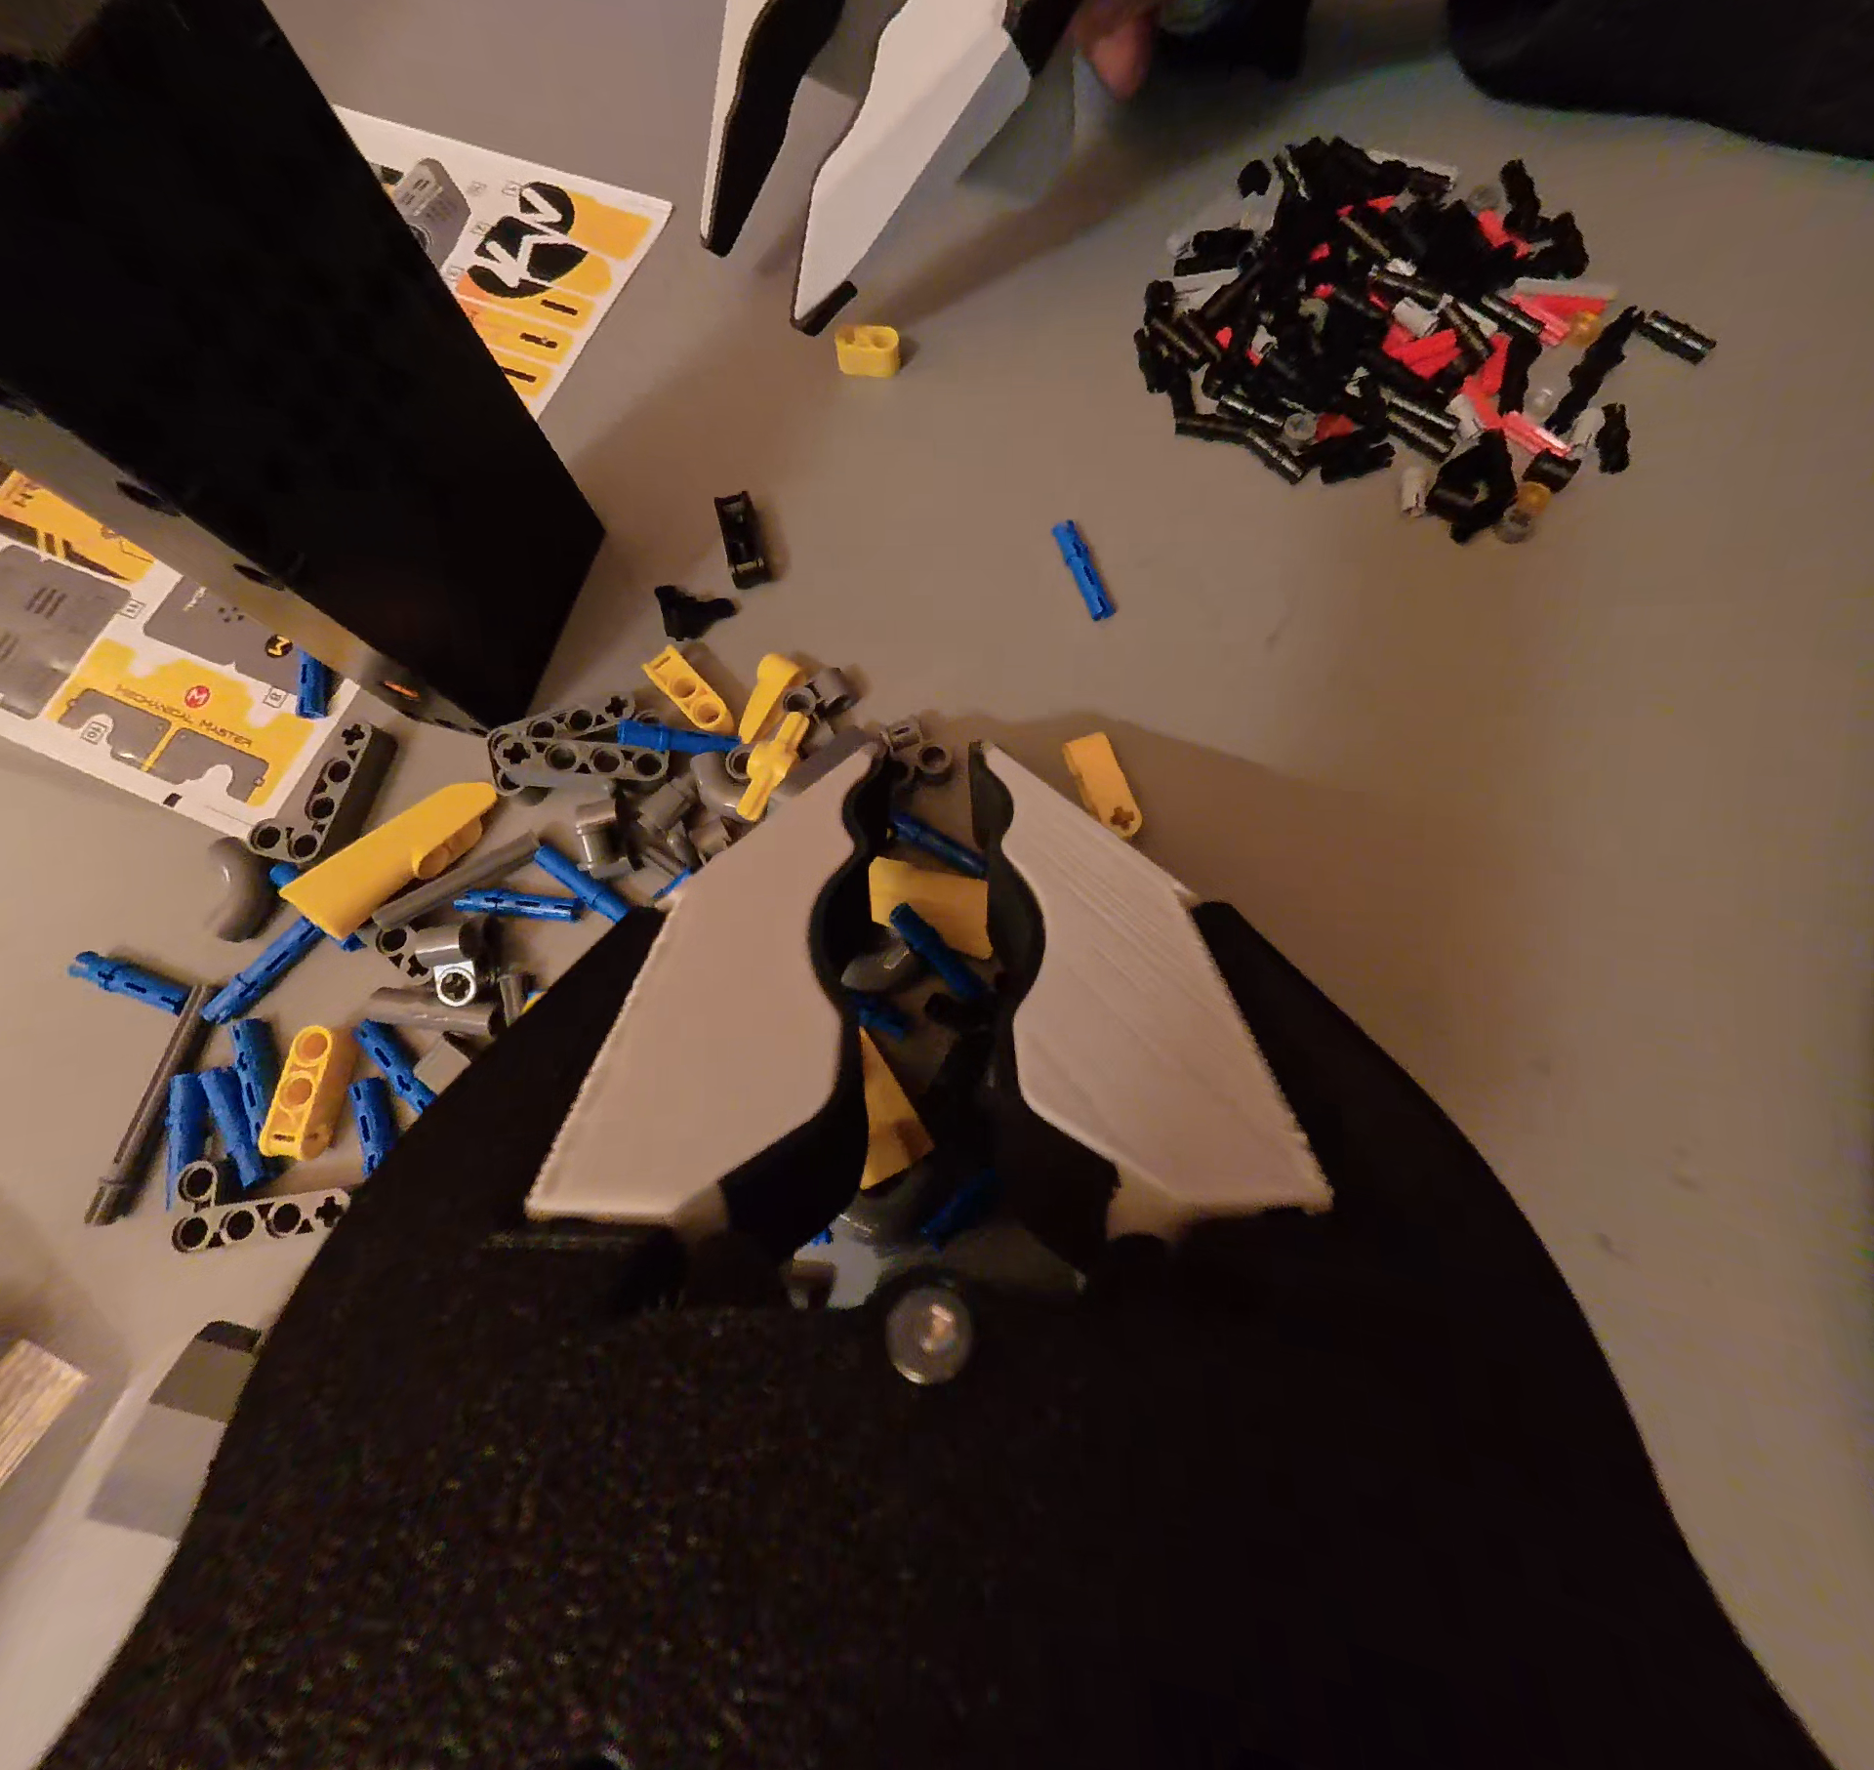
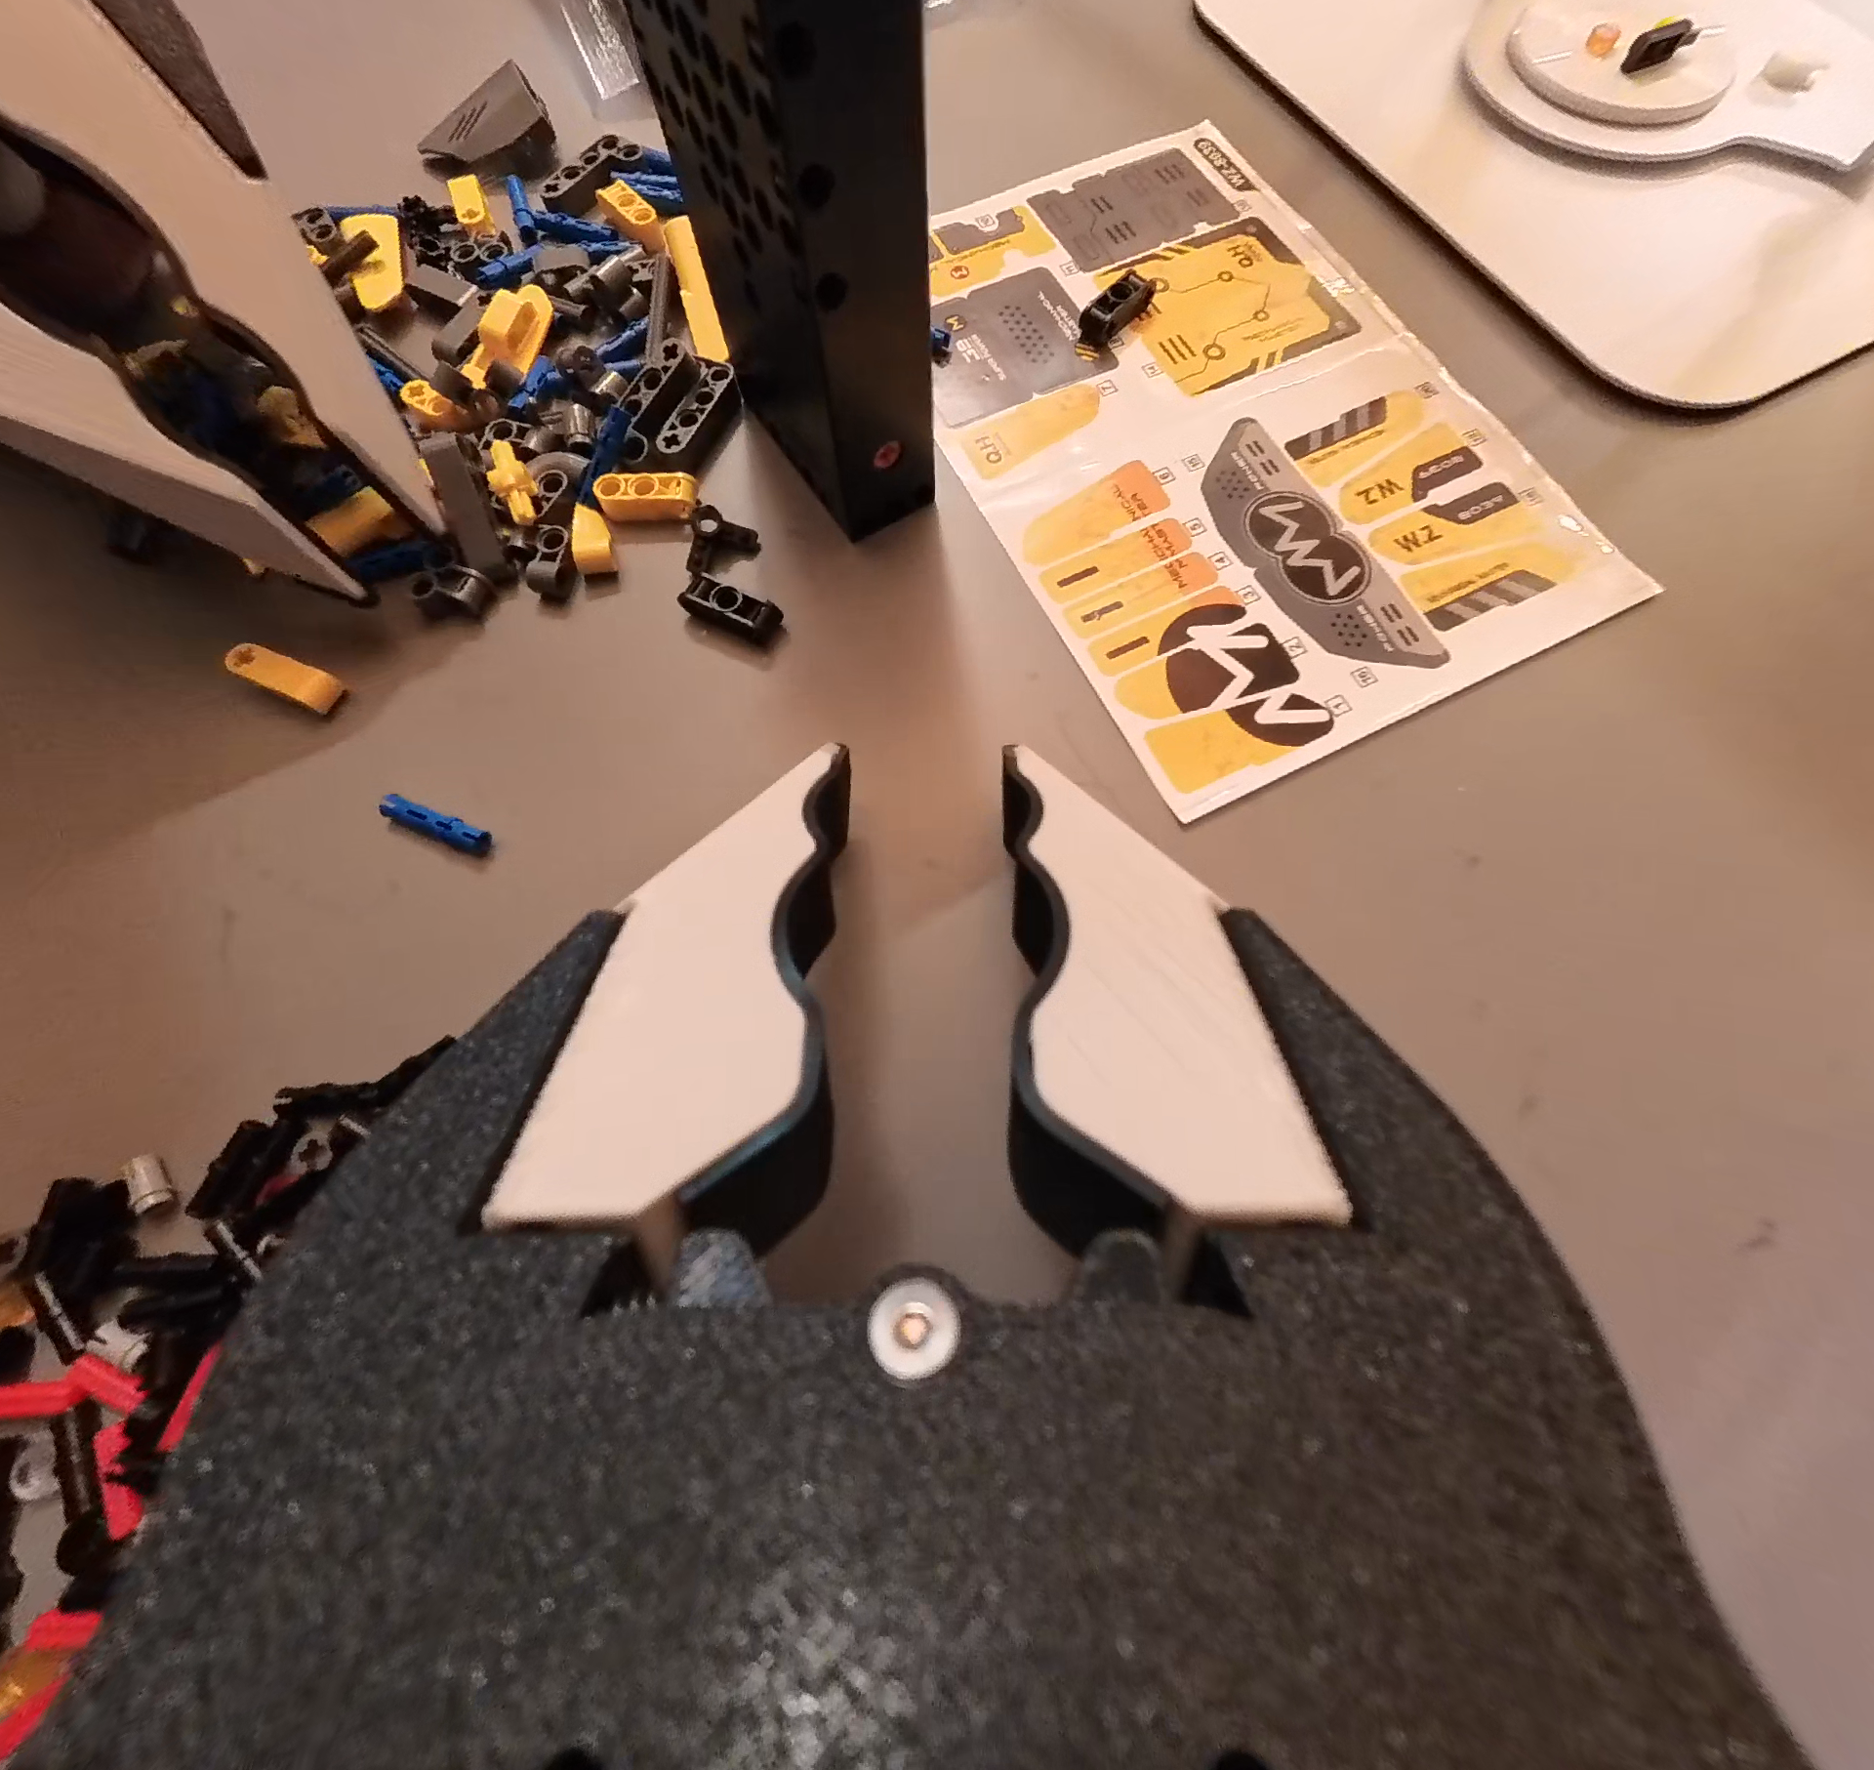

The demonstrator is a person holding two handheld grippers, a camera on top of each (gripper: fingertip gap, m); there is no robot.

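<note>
My left gripper point(image 1: 925, 758) points down into a loose pile of yellow, blue and grey building pieces point(image 1: 456, 890), which also shows in the right wrist view point(image 2: 527, 352). Its jaws stand a narrow gap apart, with small grey connectors point(image 1: 928, 758) at the tips and nothing clearly gripped. It appears at the left of the right wrist view point(image 2: 395, 560). My right gripper point(image 2: 925, 758) is open and empty above bare grey table. In the left wrist view it point(image 1: 771, 276) hangs at the top, beside a small yellow piece point(image 1: 867, 349).
A tall black perforated block point(image 2: 811, 200) stands next to the pile. A yellow sticker sheet point(image 2: 1268, 504) lies right of it. A blue pin point(image 2: 436, 824) lies alone. A black and red pile point(image 1: 1399, 332) sits far right. A white stand base point(image 2: 1521, 230) is at the back. The gap from one gripper's tips to the other's is roughly 12 centimeters.
</note>
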